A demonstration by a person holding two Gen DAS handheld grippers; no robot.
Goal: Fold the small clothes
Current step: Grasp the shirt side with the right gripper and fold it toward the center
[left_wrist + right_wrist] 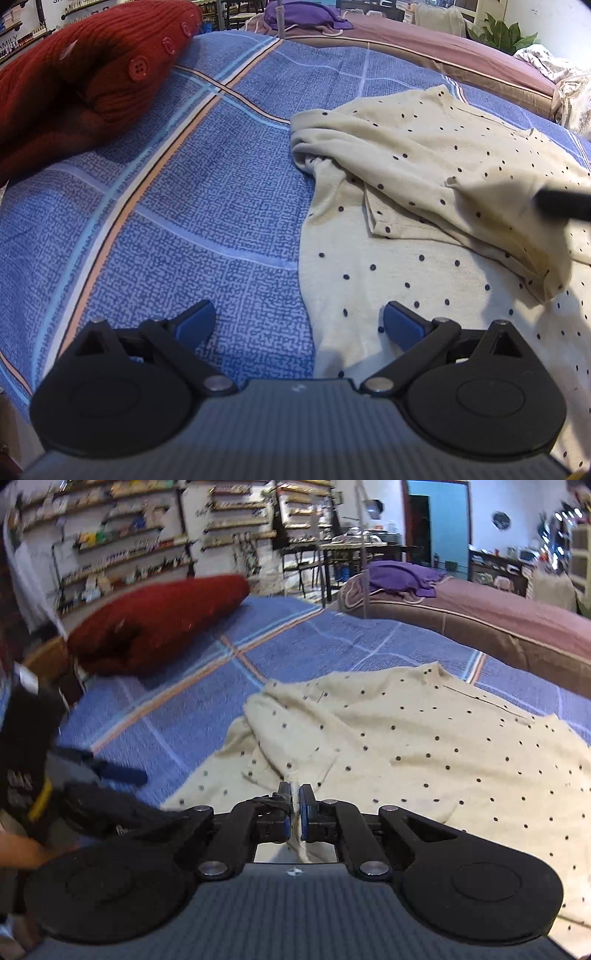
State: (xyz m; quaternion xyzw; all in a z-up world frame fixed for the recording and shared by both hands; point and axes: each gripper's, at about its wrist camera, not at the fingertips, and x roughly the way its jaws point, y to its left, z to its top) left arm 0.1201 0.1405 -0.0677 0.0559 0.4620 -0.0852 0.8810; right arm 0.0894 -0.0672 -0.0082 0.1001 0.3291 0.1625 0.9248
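Note:
A cream garment with dark dots (424, 206) lies rumpled on the blue plaid bedspread (203, 206), one part folded over the rest. My left gripper (299, 323) is open and empty, low over the garment's left edge, its right finger above the cloth. My right gripper (295, 801) is shut on a lifted fold of the same garment (424, 746). The right gripper's dark finger shows at the right edge of the left wrist view (565, 203). The left gripper shows blurred at the left of the right wrist view (92, 775).
A red knitted garment with buttons (74, 85) lies at the bed's far left. A second bed with a mauve cover (498, 616) and purple cloth (402, 576) stands behind. Shelves line the back wall (147, 542).

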